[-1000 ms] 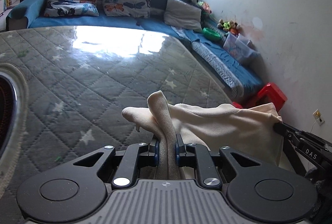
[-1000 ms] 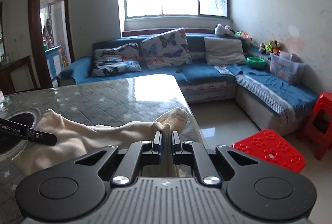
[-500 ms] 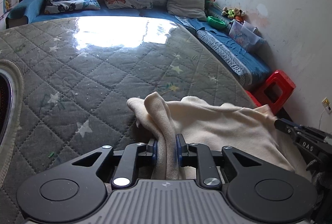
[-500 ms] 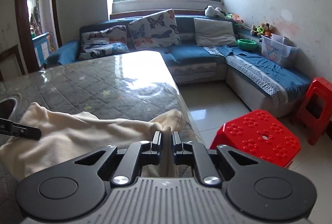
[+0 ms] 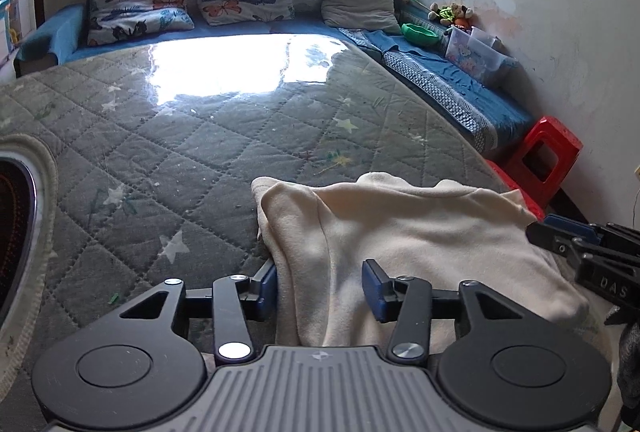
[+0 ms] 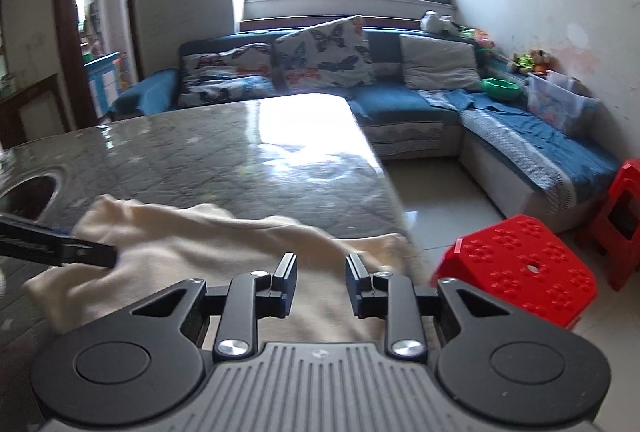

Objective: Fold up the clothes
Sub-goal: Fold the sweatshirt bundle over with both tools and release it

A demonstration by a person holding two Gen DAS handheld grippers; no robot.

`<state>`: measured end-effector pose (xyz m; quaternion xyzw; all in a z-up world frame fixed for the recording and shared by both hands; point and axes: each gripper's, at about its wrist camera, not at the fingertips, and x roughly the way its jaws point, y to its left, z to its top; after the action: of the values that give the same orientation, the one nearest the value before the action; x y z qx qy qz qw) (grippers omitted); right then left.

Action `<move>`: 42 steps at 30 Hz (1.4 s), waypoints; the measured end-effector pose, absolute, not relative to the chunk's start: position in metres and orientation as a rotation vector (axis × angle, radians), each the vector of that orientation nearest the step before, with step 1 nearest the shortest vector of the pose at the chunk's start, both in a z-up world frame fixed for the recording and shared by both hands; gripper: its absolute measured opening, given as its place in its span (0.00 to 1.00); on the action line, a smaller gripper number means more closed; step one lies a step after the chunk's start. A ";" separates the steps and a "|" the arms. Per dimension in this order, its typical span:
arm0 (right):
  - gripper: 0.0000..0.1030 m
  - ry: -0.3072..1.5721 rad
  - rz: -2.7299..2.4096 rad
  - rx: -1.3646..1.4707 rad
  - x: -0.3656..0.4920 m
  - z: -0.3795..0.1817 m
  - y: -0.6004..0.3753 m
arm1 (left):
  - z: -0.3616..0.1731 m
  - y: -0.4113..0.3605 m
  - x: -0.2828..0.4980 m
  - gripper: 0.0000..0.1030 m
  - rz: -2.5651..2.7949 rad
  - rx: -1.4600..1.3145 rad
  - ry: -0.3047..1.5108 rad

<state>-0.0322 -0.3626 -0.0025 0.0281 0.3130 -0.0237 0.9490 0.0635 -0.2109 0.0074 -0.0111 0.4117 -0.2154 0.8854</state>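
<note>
Cream garment (image 5: 404, 232) lies between spread jaws of left gripper (image 5: 320, 288) and right gripper (image 6: 321, 282), neither gripping

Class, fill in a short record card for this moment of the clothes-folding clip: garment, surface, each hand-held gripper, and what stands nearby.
garment: cream garment, lying on the table near its right edge
surface: grey quilted table cover with star pattern
left hand-held gripper: open, fingers either side of the cloth
right hand-held gripper: open, above the cloth
nearby: red stool on the floor, blue sofa with butterfly cushions
</note>
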 end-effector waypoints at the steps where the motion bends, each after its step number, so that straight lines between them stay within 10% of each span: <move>1: 0.29 0.638 -0.033 0.055 -0.033 -0.003 -0.357 | 0.008 -0.211 0.062 0.51 -0.448 -0.017 0.852; 30: 0.51 0.656 0.025 0.027 -0.075 -0.019 -0.308 | 0.020 -0.205 0.016 0.99 -0.473 0.073 0.712; 42: 0.60 0.636 0.019 0.030 -0.084 -0.014 -0.301 | 0.025 -0.200 0.000 1.00 -0.474 0.070 0.684</move>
<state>-0.0837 -0.3013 -0.0140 0.0149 0.3128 0.0093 0.9496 -0.0004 -0.2002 0.0249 0.0340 0.3321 -0.2303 0.9140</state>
